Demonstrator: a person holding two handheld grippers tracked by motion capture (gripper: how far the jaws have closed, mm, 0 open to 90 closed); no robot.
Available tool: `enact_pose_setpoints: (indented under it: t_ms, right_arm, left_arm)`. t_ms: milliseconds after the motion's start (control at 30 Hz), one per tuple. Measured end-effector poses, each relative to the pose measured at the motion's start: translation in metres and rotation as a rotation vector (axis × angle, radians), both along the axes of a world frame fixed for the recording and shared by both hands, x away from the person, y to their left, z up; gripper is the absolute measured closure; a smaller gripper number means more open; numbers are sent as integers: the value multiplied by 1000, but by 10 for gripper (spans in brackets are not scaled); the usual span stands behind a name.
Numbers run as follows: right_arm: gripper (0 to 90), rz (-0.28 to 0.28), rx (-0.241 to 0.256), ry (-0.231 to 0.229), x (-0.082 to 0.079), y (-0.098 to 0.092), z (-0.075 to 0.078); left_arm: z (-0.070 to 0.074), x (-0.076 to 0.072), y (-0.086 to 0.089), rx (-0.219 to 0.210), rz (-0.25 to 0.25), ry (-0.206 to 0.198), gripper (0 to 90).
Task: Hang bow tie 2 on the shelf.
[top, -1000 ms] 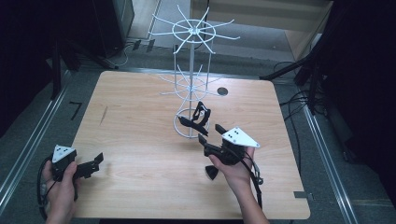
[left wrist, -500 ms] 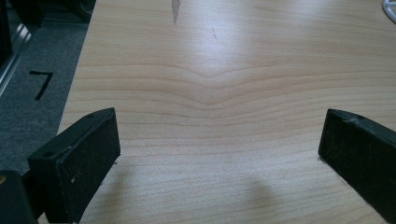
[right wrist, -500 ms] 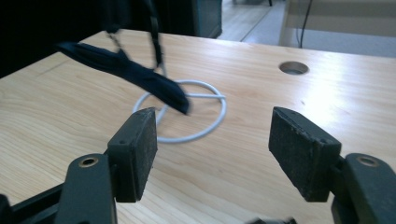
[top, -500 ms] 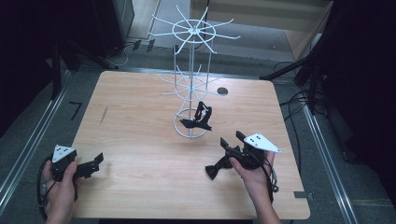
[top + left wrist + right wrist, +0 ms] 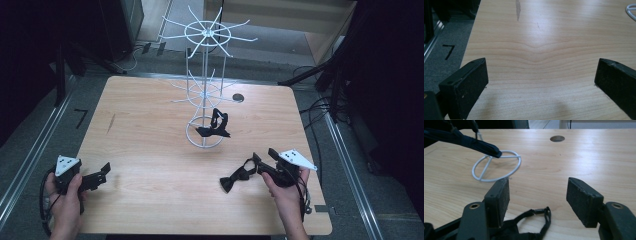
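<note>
Work area: light wooden table [image 5: 150,125] on grey carpet floor [image 5: 30,125].
The tabletop has rounded corners and a round cable hole [image 5: 238,97] at its far edge. Metal rails [image 5: 30,155] flank both sides on the floor. A black mark [image 5: 81,118] lies on the left carpet. Dark equipment and cables [image 5: 320,107] surround the table; pale wooden furniture [image 5: 280,20] stands beyond.

The desk [image 5: 150,125] is pale wood with wavy grain. The wire rack [image 5: 205,90] is white. Both bow ties, one on the rack [image 5: 215,127] and one near the front edge [image 5: 237,178], are plain black. Each tool [image 5: 263,159] [image 5: 102,172] has black jaws and a grey plate.
</note>
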State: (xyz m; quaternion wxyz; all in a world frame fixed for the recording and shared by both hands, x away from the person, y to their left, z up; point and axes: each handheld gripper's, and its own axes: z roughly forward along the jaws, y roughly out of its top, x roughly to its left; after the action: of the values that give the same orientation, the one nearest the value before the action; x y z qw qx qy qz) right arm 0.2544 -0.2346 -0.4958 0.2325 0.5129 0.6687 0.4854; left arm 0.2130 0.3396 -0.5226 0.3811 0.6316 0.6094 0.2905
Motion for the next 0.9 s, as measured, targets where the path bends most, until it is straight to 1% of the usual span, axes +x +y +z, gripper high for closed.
enact_pose_setpoints:
  t_ms: [100,200,267,300,367,400,500,533,667,700,900]
  right_arm:
    - [397,-7,9,18,0,-5,-3]
    - [410,-10,9,23,0,-6,-4]
    - [423,-9,9,35,1,-5,-6]
    - [429,-3,5,49,1,-4,-9]
    - [433,1,2,57,2,-3,-11]
    - [439,12,2,76,2,-3,-14]
    - [448,18,0,87,2,-3,-17]
    - [459,23,3,99,4,-4,-20]
    - [472,23,-1,114,5,-5,-24]
    - [479,19,2,129,5,-6,-25]
    - [495,5,8,147,7,-8,-27]
  left_arm:
    - [0,-1,0,8,0,-14,0]
    - [0,-2,-1,8,0,-21,0]
    - [0,-2,-1,7,2,-29,0]
    - [0,-3,-1,8,-1,-31,0]
    - [0,-3,-1,9,1,-32,0]
    - [0,-3,-1,11,1,-31,0]
    - [1,-3,-1,10,3,-31,0]
    - [0,-2,-1,12,6,-33,0]
    - [0,-2,-1,13,6,-34,0]
    - [0,-2,-1,12,8,-35,0]
    - [0,-2,-1,13,4,-32,0]
